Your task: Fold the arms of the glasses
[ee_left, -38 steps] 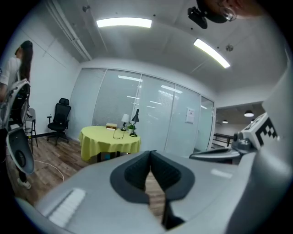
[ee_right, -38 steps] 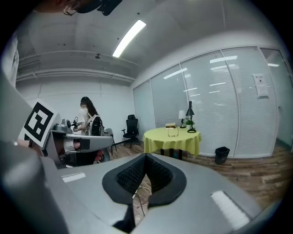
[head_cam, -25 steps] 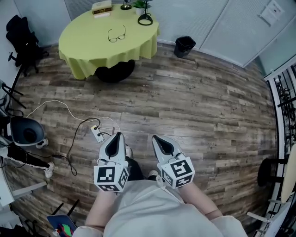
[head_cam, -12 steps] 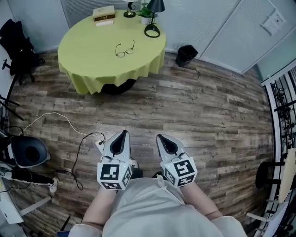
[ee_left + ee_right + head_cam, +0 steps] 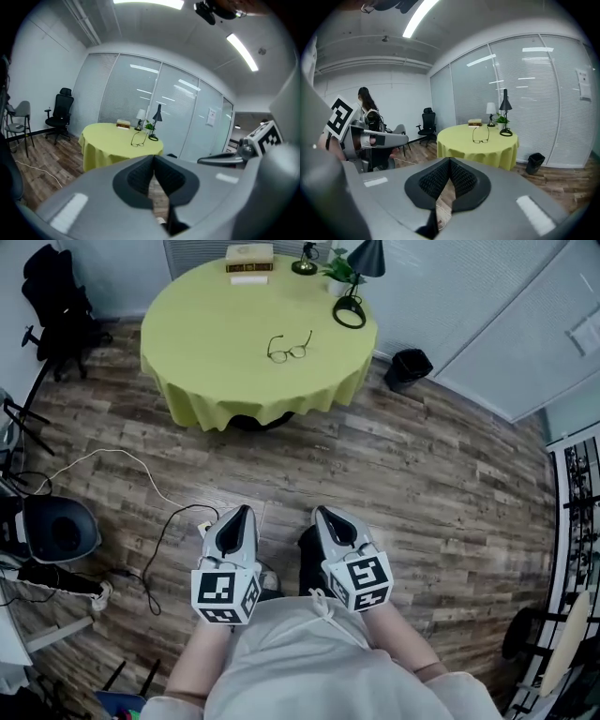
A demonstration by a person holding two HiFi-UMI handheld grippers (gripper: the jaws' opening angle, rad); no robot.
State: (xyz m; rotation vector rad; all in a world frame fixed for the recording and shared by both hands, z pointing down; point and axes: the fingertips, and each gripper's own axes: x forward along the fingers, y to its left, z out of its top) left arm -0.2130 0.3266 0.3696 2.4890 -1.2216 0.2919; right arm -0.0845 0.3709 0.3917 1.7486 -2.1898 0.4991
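Holding nothing, left gripper [image 5: 241,513] and right gripper [image 5: 321,514] are closed, far from glasses [image 5: 289,348].

No legible txt (any view)

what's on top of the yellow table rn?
Glasses, arms open, near the middle. At the far edge: stacked books, a small lamp, a potted plant, a black desk lamp. The tablecloth hides whatever is underneath.

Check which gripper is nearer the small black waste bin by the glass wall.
Right. In the head view the small black waste bin lies up and to the right of the right gripper. The left gripper sits beside that one, further left, so farther off.
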